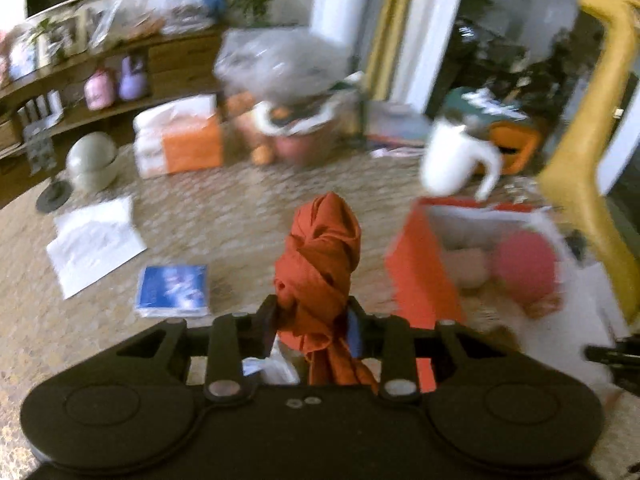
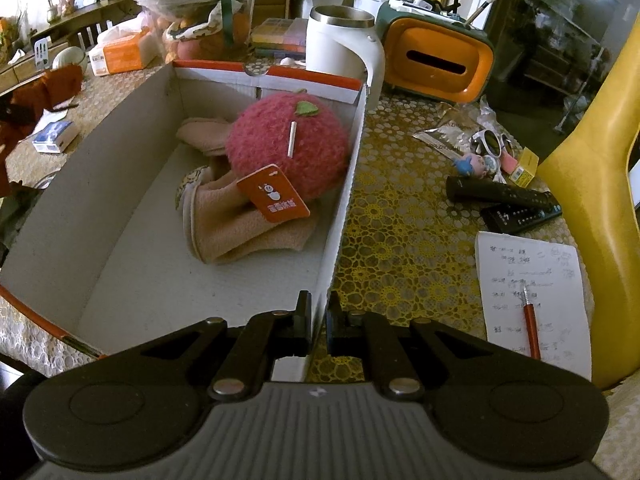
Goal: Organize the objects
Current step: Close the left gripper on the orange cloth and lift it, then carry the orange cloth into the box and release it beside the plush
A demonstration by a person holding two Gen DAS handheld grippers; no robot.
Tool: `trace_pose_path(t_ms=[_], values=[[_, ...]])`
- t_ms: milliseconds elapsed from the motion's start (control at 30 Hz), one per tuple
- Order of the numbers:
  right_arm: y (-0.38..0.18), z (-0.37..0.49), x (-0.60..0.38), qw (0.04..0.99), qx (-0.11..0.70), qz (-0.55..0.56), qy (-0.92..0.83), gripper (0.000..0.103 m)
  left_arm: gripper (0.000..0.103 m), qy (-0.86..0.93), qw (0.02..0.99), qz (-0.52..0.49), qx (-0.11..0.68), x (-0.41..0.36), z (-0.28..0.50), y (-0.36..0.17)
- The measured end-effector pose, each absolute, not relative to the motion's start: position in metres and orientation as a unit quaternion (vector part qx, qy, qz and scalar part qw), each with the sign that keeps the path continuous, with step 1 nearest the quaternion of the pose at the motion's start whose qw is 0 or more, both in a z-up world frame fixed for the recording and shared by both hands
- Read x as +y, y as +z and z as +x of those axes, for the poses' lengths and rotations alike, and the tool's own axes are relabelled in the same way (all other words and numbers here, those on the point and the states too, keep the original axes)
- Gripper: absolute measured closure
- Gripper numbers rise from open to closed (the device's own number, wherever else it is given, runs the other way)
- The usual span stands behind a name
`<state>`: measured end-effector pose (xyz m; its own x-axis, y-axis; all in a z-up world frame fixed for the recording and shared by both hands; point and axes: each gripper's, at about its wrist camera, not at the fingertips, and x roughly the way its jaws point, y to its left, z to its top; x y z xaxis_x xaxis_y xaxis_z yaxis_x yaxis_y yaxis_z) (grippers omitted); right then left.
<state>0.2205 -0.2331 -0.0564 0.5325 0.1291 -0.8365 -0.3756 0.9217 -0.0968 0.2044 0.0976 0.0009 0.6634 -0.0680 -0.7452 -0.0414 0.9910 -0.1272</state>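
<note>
My left gripper (image 1: 312,312) is shut on a knotted orange cloth (image 1: 320,264) and holds it above the table, left of the open cardboard box (image 1: 416,268). The cloth also shows at the far left of the right wrist view (image 2: 60,80). My right gripper (image 2: 318,308) is shut on the near right wall of the box (image 2: 344,216). Inside the box lie a pink plush apple (image 2: 288,148) with an orange tag (image 2: 274,198) and folded pink fleece (image 2: 244,232).
A white kettle (image 2: 340,44), an orange tissue holder (image 2: 436,60), two remotes (image 2: 504,200), sunglasses (image 2: 490,142), a notepad with a red pen (image 2: 532,300) and a yellow chair (image 2: 592,200) lie right of the box. A blue tissue pack (image 1: 172,290), papers (image 1: 94,246) and a tissue box (image 1: 180,140) lie left.
</note>
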Motion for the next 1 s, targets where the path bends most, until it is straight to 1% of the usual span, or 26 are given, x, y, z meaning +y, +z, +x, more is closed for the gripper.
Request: trace_pose_path(t_ms=[167, 367, 767, 867, 1000], values=[[-0.056, 0.221, -0.233, 0.865, 0.461, -0.135, 0.146, 0.096, 0.071, -0.061, 0.929, -0.055, 0.362, 0.057, 0.193, 0.035], [-0.057, 0.221, -0.233, 0.865, 0.461, -0.132, 0.147, 0.096, 0.071, -0.131, 0.928, -0.026, 0.347, 0.003, 0.196, 0.049], [-0.057, 0.221, -0.235, 0.866, 0.459, -0.126, 0.150, 0.096, 0.071, -0.205, 0.907, 0.041, 0.366, -0.080, 0.206, 0.019], [-0.057, 0.220, -0.236, 0.866, 0.460, -0.123, 0.150, 0.096, 0.071, -0.213, 0.904, 0.077, 0.363, -0.094, 0.205, 0.008], [-0.057, 0.220, -0.237, 0.866, 0.460, -0.121, 0.151, 0.096, 0.071, -0.215, 0.888, 0.098, 0.394, -0.099, 0.213, -0.015]])
